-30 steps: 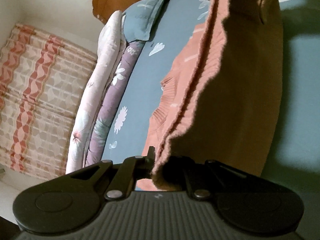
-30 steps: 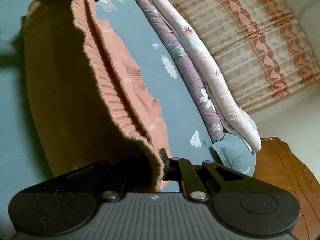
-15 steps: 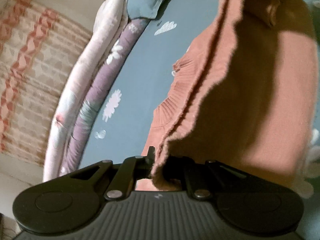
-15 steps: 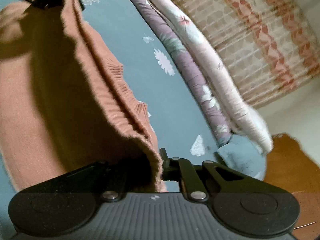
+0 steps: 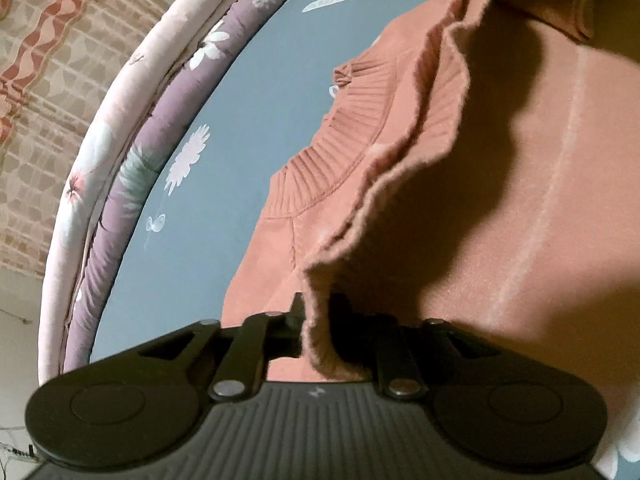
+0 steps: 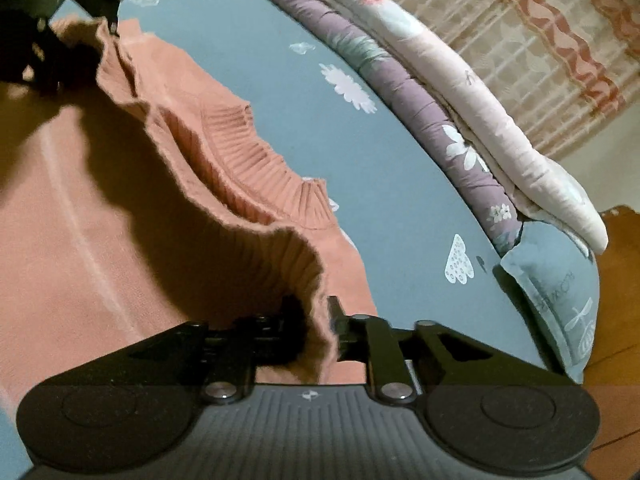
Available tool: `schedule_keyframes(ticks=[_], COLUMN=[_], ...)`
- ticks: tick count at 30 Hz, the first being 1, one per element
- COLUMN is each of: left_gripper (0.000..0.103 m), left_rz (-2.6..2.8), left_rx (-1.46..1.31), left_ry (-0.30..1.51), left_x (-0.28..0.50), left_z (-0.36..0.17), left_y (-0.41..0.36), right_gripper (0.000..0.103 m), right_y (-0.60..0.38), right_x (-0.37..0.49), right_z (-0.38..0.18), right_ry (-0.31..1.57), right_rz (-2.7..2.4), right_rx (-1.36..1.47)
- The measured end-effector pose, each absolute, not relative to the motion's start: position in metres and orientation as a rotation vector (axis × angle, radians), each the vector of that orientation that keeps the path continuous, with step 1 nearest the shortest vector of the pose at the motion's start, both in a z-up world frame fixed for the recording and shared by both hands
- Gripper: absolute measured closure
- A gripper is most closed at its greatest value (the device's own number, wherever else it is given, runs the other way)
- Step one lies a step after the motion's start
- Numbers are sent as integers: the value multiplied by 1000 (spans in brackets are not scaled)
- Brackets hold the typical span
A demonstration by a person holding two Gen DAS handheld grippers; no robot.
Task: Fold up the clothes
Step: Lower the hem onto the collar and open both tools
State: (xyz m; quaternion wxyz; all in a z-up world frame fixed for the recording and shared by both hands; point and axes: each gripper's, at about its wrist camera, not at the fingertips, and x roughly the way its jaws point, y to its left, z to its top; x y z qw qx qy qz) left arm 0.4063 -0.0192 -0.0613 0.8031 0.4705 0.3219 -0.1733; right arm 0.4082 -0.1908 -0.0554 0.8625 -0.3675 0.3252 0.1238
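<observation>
Lying on the blue bed sheet, at 3 o'clock from the rolled quilt: soft, floppy pink sweater. Pinching its ribbed hem: left gripper at 6 o'clock, right gripper clamping the same edge too. Sagging between grips, so probably needing holding at both corners.

Blue-grey bedsheet printed with white flowers, clouds and a butterfly. Along its far edge, a rolled purple floral quilt, and just beside it on the outer side a pale pink floral quilt; the two lie touching. A blue-grey pillow sits at the quilts' end. Behind, a curtain with beige lattice and wavy red bands. Brown wooden surface beside the pillow.
</observation>
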Motion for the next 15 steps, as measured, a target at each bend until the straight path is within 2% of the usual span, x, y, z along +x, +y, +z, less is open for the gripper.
schedule_keyframes(ticks=[1, 3, 8, 11, 15], left_gripper=[71, 56, 48, 36, 33], left_rz=[-369, -365, -376, -392, -401], left_rx=[1003, 993, 981, 975, 932], left_ry=[683, 668, 626, 580, 547], left_x=[405, 402, 387, 370, 343], left_z=[-59, -53, -34, -17, 2], left_y=[-18, -16, -10, -2, 12], right_gripper=[52, 49, 35, 33, 32], right_y=[-191, -194, -207, -217, -232], right_x=[406, 401, 383, 364, 331], right_z=[-54, -48, -23, -7, 6], right_ry=[675, 657, 618, 594, 578], right_rz=[255, 256, 280, 281, 291], right_rx=[-767, -748, -668, -637, -592])
